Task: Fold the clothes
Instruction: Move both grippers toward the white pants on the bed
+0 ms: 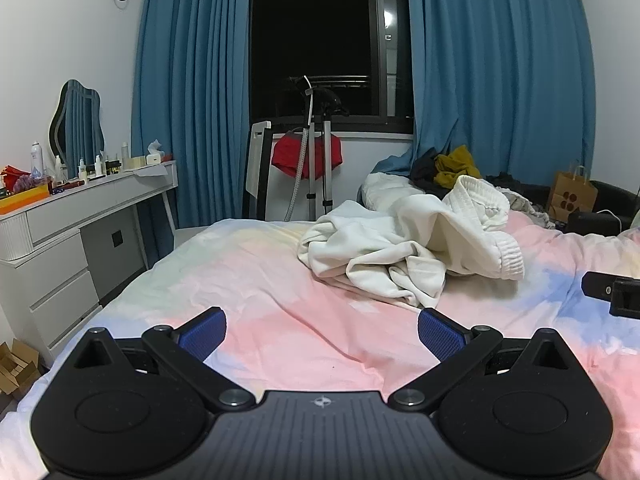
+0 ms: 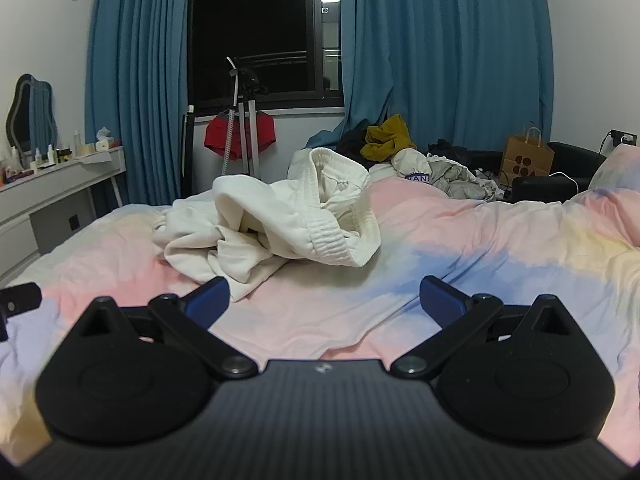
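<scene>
A crumpled white garment (image 1: 404, 248) with ribbed elastic hems lies in a heap on the pastel pink, blue and yellow bed cover (image 1: 280, 312). It also shows in the right wrist view (image 2: 280, 220). My left gripper (image 1: 322, 334) is open and empty, low over the cover, short of the heap. My right gripper (image 2: 324, 304) is open and empty, its left blue fingertip (image 2: 210, 300) close to the heap's near edge. The right gripper's black tip shows at the right edge of the left wrist view (image 1: 612, 292).
A white dressing table (image 1: 80, 216) with bottles and a mirror stands left of the bed. Other clothes (image 2: 400, 144) are piled at the far side under blue curtains. A paper bag (image 2: 526, 162) and a black box (image 2: 544, 188) sit at the right. A garment steamer stand (image 1: 316, 160) is by the window.
</scene>
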The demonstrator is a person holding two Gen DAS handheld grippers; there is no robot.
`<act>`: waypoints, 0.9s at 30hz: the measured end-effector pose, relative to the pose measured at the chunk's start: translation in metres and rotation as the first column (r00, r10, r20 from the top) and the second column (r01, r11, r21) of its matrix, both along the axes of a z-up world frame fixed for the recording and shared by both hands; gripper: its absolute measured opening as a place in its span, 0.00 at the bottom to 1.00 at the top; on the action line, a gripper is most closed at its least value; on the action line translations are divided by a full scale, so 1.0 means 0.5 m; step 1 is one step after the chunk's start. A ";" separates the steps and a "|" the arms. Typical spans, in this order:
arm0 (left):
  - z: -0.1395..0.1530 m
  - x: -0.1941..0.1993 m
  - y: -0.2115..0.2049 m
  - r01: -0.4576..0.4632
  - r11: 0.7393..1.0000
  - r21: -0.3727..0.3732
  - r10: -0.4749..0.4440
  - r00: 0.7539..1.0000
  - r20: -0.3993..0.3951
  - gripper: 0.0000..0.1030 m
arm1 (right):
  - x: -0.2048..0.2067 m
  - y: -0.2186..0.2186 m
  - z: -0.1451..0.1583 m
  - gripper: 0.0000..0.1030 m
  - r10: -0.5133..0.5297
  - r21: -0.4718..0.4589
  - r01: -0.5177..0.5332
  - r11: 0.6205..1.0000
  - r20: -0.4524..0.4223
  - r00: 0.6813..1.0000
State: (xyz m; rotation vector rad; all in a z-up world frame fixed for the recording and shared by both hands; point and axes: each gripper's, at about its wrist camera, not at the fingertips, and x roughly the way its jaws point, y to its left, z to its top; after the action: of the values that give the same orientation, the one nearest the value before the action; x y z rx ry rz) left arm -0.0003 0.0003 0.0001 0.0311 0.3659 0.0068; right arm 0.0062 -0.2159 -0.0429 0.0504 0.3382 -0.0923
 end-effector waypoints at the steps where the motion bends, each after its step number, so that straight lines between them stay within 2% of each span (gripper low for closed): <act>1: 0.001 -0.002 0.002 -0.001 1.000 0.000 0.001 1.000 0.002 1.00 | 0.001 0.001 0.000 1.00 0.000 0.000 0.000 1.000 0.000 1.000; 6: 0.005 -0.010 0.010 -0.006 1.000 0.003 0.006 1.000 0.013 1.00 | -0.008 0.002 -0.003 1.00 -0.005 0.017 0.004 1.000 0.017 1.000; 10: -0.007 -0.009 -0.014 -0.008 1.000 0.000 0.008 1.000 0.010 1.00 | -0.003 0.001 -0.007 1.00 -0.006 0.018 0.006 1.000 0.008 1.000; 19: -0.031 0.001 -0.010 0.038 0.999 -0.004 -0.038 0.999 -0.003 1.00 | 0.006 -0.005 -0.006 1.00 -0.004 0.011 0.004 1.000 0.023 1.000; 27: -0.017 0.009 -0.017 0.053 0.999 -0.011 -0.052 0.998 0.023 1.00 | 0.039 -0.038 0.013 1.00 -0.022 0.064 0.018 0.998 0.056 0.998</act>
State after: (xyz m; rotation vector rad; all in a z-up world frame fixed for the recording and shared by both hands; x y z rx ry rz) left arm 0.0042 -0.0082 -0.0082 0.0289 0.3425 -0.0470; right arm 0.0257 -0.2348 -0.0364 0.1187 0.2837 -0.0996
